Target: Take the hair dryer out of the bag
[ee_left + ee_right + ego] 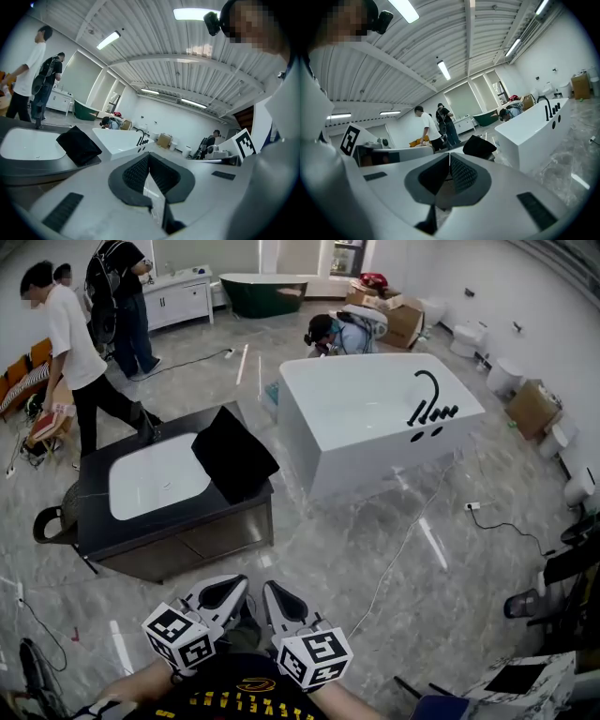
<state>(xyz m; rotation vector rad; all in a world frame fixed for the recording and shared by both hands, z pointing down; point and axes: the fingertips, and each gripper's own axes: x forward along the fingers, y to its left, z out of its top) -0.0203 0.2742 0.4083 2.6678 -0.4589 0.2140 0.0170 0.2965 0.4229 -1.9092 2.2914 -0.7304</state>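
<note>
Grey marbled floor [394,549] is seen throughout a bathroom showroom, with a white tub [366,418] set at its middle and a black tap [429,395] mounted on the tub's right end. A dark cabinet [187,526] is placed left of the tub, and a white basin [155,484] is sunk into its top. The black bag [234,454] is laid on the cabinet top at its right end, towards the far right corner, just beside the basin, with its left corner at the basin's rim. The hair dryer cannot be seen in any view. The left gripper [225,592] and the right gripper [279,601] are held side by side at the lower edge of the head view, close to the person's body and well apart from the cabinet. In the left gripper view the left gripper [149,157] is shown with its jaws pressed together and nothing between them, and the bag [78,145] is seen beyond, to the left. In the right gripper view the right gripper [449,157] is likewise shown closed and empty, with the bag [478,146] just above and right of its tips and the tub [534,131] further right. A person in a white shirt [70,343] is seen standing past the cabinet's far left corner, and another person [337,334] is crouched behind the tub. Cardboard boxes [530,409] are stacked along the right wall.
</note>
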